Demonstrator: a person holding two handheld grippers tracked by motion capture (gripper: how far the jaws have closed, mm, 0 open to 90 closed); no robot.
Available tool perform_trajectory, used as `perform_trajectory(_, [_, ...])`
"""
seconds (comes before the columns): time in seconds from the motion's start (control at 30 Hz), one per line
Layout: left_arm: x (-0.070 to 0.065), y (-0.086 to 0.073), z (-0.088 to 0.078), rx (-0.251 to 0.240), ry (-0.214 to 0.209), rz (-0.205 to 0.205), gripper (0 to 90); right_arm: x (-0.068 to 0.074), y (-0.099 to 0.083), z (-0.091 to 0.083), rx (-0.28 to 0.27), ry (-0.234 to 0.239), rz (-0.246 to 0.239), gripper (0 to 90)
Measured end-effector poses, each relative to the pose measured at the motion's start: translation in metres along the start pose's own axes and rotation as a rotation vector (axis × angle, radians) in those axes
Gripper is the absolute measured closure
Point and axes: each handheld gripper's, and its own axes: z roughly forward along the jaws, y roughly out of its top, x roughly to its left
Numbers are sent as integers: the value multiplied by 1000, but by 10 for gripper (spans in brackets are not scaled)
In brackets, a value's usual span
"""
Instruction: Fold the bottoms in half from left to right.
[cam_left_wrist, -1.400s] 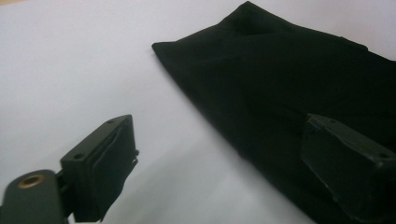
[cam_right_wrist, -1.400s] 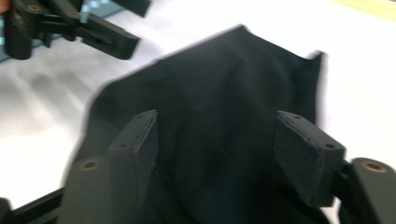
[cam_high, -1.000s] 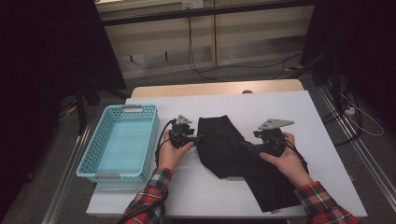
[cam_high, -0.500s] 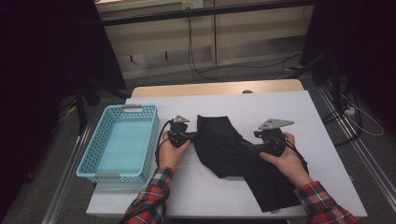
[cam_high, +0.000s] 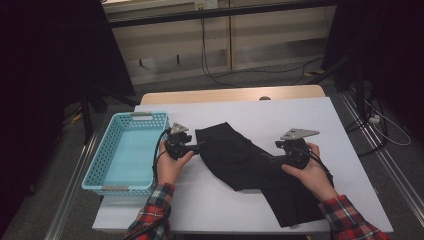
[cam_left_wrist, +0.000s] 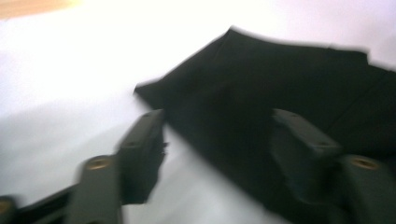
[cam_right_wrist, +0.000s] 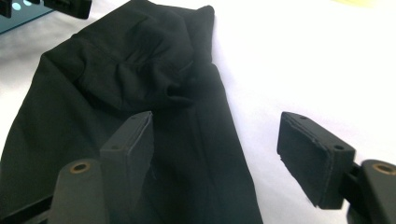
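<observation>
Black cloth, a folded garment (cam_high: 250, 165), lies across the middle of the white worktop (cam_high: 320, 120) in the high view, running from near the centre down towards the person's right at the near edge. To its left stands a light blue plastic basket (cam_high: 97, 172), close to the worktop's left edge. The left tongs (cam_high: 199, 146) sit in the person's left hand (cam_high: 171, 165) just at the garment's left corner, between basket and cloth. The right tongs (cam_high: 267, 159) rest in the right hand (cam_high: 310, 172) over the garment's right half, with a grey three-cornered plate on top. Both sleeves are red plaid.

In the left gripper view, blurred, the two black jaws stand well apart: one over bare worktop (cam_left_wrist: 56, 84), the other over the dark cloth (cam_left_wrist: 261, 88). The garment's edge runs between them, but the pads do not press on it. These jaws have just been opening, with nothing held.

In the right gripper view the tongs are likewise wide open. One jaw hovers over the garment (cam_right_wrist: 140, 79), the other over white worktop (cam_right_wrist: 299, 60), and the cloth's edge passes between them ungripped. The fabric bunches into a rumpled fold farther off, and a sliver of the blue basket (cam_right_wrist: 18, 16) shows at the top left corner.
</observation>
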Motion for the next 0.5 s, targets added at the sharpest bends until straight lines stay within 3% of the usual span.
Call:
perform_trajectory(0.13, [0,6,9,21,-27,40,305,-3,-3,-2,3,-7,9,261])
perform_trajectory(0.23, [0,12,21,12,-83,51,296,-6,-6,-5,4,-12,11,257])
perform_trajectory(0.37, [2,21,39,33,-94,73,317,-8,-8,-9,2,-17,18,245])
perform_trajectory(0.5, [1,27,56,26,-114,69,318,-10,-10,-14,-5,-21,31,235])
